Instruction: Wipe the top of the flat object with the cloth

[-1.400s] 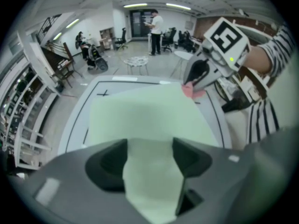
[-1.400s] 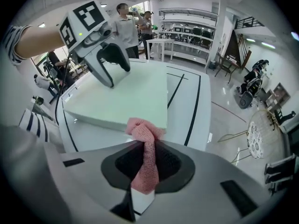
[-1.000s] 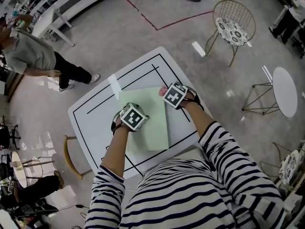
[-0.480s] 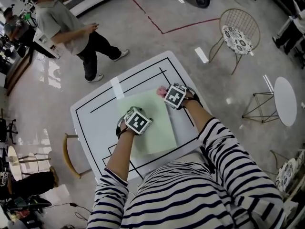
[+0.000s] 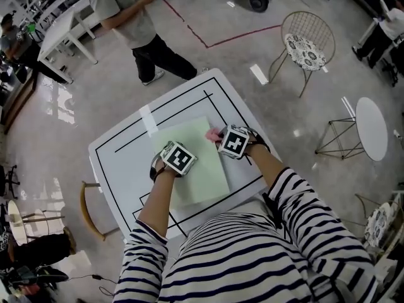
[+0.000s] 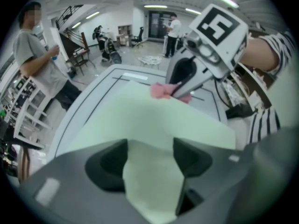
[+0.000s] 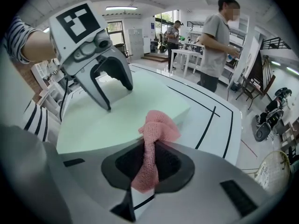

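Your right gripper point(image 7: 147, 164) has its fingers clamped tight on the pink cloth point(image 7: 156, 127); the cloth runs up between them and bunches out past the tips. From the head view that bunch point(image 5: 214, 134) sits at the right edge of the pale green flat board point(image 5: 202, 182), near its far corner; I can't tell whether it is pressing on the top.

Your left gripper point(image 6: 149, 160) has its fingers spread wide with nothing clasped; the right gripper view shows both tips planted on the board's top, and from above it stands near the board's left edge. The two grippers are well apart, each pointing steeply down.

The board lies flat and slightly askew on the white surface point(image 5: 120, 163), inside its black lines. Beyond the far edge a person in a grey top point(image 5: 136, 17) stands on the floor; a wire chair point(image 5: 306, 40) is off to the right.
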Action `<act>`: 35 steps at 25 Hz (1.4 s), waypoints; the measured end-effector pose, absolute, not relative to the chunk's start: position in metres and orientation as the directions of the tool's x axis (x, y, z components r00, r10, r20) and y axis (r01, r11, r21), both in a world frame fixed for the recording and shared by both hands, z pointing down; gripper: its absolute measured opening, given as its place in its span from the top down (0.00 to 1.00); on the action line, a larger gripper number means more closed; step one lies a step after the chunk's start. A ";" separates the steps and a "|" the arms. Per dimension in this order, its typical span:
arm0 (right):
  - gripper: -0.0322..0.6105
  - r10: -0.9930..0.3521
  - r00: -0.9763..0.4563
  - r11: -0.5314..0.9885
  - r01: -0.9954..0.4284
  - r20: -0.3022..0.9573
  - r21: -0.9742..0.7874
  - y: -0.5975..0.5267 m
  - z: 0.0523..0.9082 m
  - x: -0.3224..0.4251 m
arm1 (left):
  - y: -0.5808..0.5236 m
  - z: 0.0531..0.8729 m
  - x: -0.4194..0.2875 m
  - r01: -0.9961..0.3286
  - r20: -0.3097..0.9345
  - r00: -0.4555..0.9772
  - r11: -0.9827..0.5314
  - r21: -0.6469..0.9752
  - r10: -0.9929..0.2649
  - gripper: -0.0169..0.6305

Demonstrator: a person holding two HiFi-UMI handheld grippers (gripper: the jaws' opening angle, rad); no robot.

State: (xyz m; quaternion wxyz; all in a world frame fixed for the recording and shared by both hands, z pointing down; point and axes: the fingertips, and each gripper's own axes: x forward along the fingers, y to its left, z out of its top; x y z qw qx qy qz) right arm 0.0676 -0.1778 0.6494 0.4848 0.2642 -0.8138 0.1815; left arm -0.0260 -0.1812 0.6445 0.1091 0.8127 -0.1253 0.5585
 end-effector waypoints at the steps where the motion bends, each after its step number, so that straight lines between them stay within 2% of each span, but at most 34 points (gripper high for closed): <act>1: 0.87 -0.249 -0.398 0.801 -0.597 0.883 -0.043 -0.172 0.648 0.066 | -0.182 0.644 -0.027 -0.327 0.937 0.339 -0.945 0.031 -0.087 0.50; 21: 0.87 -0.114 -0.472 0.851 -0.500 0.874 -0.158 -0.031 0.647 0.047 | -0.178 0.646 -0.027 -0.336 0.959 0.271 -0.942 0.009 -0.087 0.50; 25: 0.87 -0.091 -0.481 0.850 -0.493 0.872 -0.183 -0.010 0.647 0.043 | -0.180 0.645 -0.022 -0.332 0.950 0.297 -0.943 0.005 -0.099 0.50; 29: 0.87 -0.013 -0.463 0.865 -0.449 0.886 -0.223 0.018 0.642 0.040 | -0.181 0.645 -0.023 -0.338 0.950 0.295 -0.941 0.001 -0.105 0.50; 33: 0.87 0.133 -0.477 0.862 -0.377 0.869 -0.339 0.053 0.636 0.029 | -0.180 0.645 -0.025 -0.341 0.950 0.295 -0.940 0.004 -0.104 0.50; 35: 0.87 0.164 -0.496 0.848 -0.371 0.853 -0.379 0.060 0.637 0.021 | -0.180 0.646 -0.025 -0.339 0.950 0.297 -0.941 0.007 -0.100 0.50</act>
